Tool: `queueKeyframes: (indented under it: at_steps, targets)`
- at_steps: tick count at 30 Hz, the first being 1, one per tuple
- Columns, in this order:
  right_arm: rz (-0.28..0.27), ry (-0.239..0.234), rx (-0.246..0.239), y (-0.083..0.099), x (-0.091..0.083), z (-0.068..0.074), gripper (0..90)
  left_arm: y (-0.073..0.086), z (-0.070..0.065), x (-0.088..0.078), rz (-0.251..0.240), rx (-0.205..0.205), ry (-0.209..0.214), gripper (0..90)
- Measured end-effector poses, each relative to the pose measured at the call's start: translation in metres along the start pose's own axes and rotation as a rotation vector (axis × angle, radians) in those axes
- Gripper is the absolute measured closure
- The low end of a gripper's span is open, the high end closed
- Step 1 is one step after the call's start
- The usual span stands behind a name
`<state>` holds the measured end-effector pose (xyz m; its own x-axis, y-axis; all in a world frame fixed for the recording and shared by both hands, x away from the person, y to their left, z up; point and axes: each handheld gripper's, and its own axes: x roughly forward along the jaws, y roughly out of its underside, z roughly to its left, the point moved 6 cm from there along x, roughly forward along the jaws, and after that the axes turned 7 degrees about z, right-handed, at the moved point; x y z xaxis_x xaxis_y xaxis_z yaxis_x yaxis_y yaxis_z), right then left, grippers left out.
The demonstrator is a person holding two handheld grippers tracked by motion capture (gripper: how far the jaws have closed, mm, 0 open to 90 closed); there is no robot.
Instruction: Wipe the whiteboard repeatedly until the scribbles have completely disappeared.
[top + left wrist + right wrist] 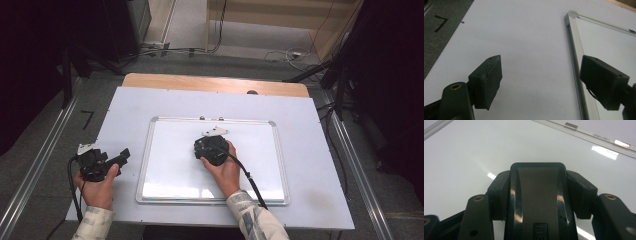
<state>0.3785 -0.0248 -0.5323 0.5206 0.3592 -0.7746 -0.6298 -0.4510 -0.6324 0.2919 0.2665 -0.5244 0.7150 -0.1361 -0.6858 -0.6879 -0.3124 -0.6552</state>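
On the white worktop (320,165), a stiff, light, glossy black eraser (537,197) is gripped flank-to-flank by the right claw (212,150) on the whiteboard (165,185); the left claw (122,156), at nine o'clock, is held open.

The high view looks forward and down from above the person's side, taking in the whole table (320,200), the whiteboard (165,165) and the floor beyond. The left gripper view rides low behind its jaws, facing along the board's frame (574,50), close to the tabletop. The right gripper view sits just behind a black eraser (537,202), near the board's surface, its top rail (599,135) ahead. All three share the whiteboard.
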Motion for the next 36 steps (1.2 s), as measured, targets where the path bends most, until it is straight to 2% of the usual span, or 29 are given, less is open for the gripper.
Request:
queueKeyframes:
  at_steps: [8,16,31,36]
  targets:
    - [0.004,-0.016,-0.023,0.002,-0.001,0.011,39.4,0.0,0.0,0.0,0.001,-0.001,0.001,19.2]
    - [0.007,-0.014,-0.02,0.001,-0.001,0.009,39.3,0.001,0.001,-0.001,0.001,-0.002,-0.001,19.2]
    - [0.009,0.014,0.003,0.0,-0.001,-0.015,39.3,0.002,0.001,-0.001,0.002,0.0,-0.003,19.2]
    - [0.012,0.037,0.025,0.001,-0.002,-0.031,39.3,0.002,0.002,-0.001,0.002,-0.001,-0.002,19.2]
